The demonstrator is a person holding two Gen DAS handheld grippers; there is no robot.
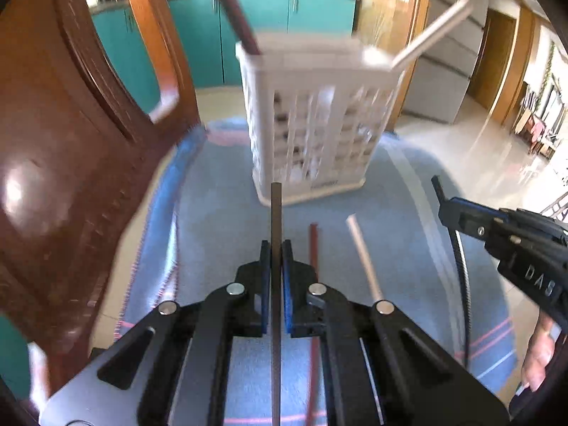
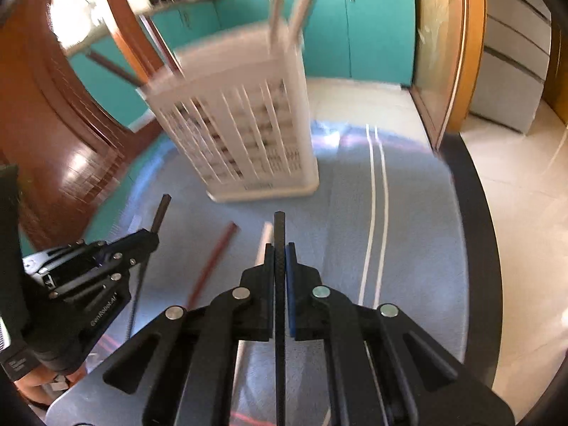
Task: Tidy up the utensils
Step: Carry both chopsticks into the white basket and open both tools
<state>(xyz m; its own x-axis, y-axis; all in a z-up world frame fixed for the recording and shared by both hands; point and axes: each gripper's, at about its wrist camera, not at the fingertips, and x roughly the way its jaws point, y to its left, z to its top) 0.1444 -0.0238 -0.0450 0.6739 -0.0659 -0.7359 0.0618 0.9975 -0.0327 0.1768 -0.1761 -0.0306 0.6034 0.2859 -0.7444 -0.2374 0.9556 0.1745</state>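
Note:
A white slotted utensil holder [image 1: 312,124] [image 2: 248,124] stands upright on the blue mat, with a dark red stick [image 1: 238,10] and white sticks [image 1: 436,32] [image 2: 280,7] poking out of its top. My left gripper [image 1: 276,248] is shut on a dark grey chopstick [image 1: 276,209], which points at the holder. My right gripper [image 2: 280,250] is shut on a black chopstick [image 2: 279,230]. Each view shows the other gripper from the side, the right gripper [image 1: 443,209] and the left gripper [image 2: 151,236], each gripping its stick. A red chopstick [image 1: 314,245] [image 2: 216,259] and a white chopstick [image 1: 362,252] [image 2: 264,238] lie on the mat between the two grippers.
A blue striped mat [image 1: 220,213] [image 2: 408,230] covers a dark round table [image 2: 486,248]. A brown wooden chair [image 1: 71,142] [image 2: 53,135] stands close on the left. Teal cabinets [image 1: 319,10] run along the back. A person's hand [image 1: 539,355] shows at the lower right.

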